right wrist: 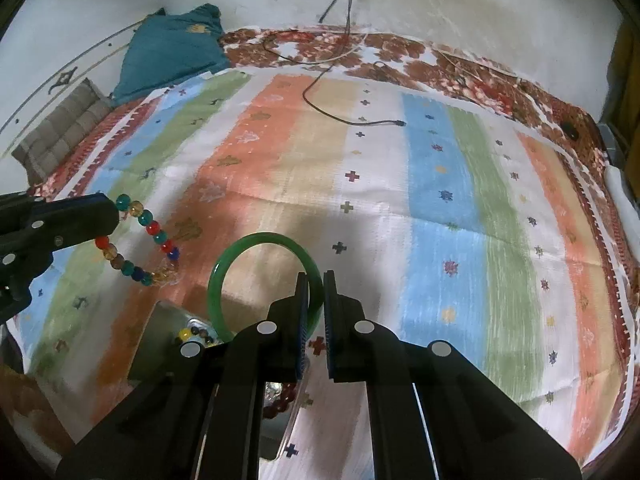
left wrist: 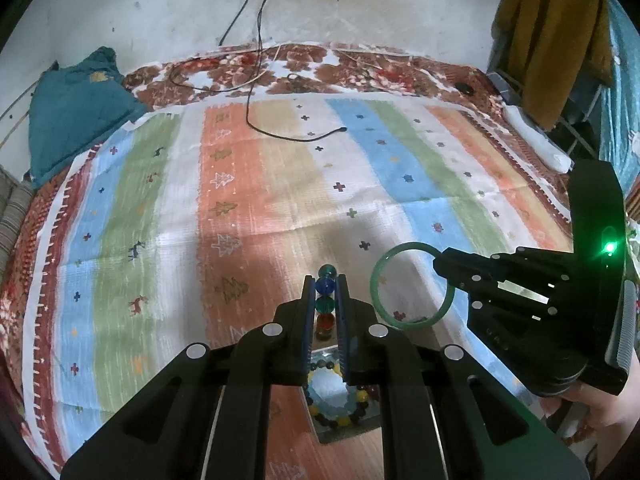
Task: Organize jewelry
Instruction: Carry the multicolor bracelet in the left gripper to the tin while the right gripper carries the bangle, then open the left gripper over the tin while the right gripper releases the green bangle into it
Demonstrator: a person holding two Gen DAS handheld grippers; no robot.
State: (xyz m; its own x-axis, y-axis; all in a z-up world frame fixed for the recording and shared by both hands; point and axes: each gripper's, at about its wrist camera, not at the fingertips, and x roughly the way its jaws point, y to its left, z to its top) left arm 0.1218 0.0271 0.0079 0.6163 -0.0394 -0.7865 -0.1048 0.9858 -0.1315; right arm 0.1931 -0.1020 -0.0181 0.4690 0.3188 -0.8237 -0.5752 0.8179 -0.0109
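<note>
**Both claws loaded: beads on the left, bangle on the right**

The left claw [left wrist: 325, 300] is clamped on a bead bracelet [left wrist: 325, 295], beads stacked between its fingers; from the right wrist view the rest of the strand [right wrist: 138, 240] hangs in a loose loop above the striped cloth [right wrist: 360, 200]. The right claw [right wrist: 316, 300] pinches the rim of a green bangle [right wrist: 240, 248], held upright off the cloth. Below both sits a small tray [left wrist: 344, 426] with another beaded bracelet [left wrist: 336, 396] inside.

The beads look light, floppy and slick, so best gripped across several beads. The bangle appears rigid, smooth and likely breakable; a firm hold across its band suits it.

Farther off lie a black cable [left wrist: 280, 132] and a teal cushion [left wrist: 76, 116]. No readable writing or brand shows.
</note>
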